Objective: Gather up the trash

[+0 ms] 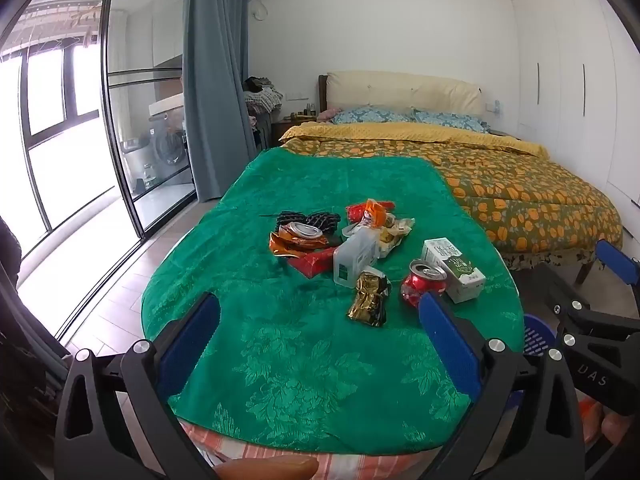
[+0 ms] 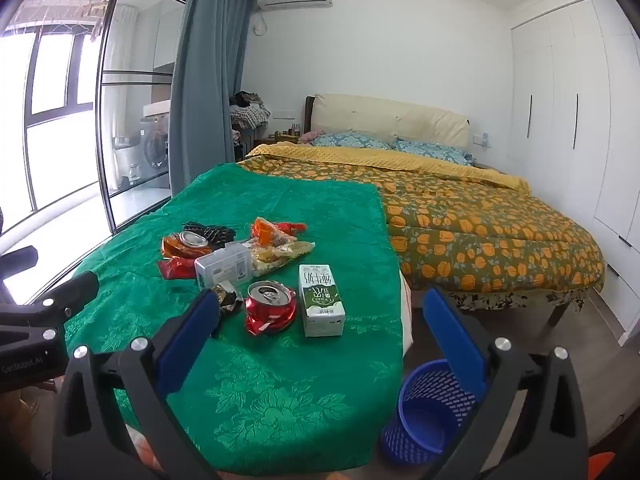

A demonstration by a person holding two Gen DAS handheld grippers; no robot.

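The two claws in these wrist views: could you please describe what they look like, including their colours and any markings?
Both the left claw and the right claw share one build: black angular plastic frames with triangular cut-outs, silver round bolt heads at the joints, and flat blue pads lining the fingers. The right claw's body shows pale letters "DAS" in the left wrist view; the left claw's body reads "GenRobot.AI" in the right wrist view.

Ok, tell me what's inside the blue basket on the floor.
The blue basket looks empty where the inside shows; the right tongs' finger covers part of its rim and far wall.
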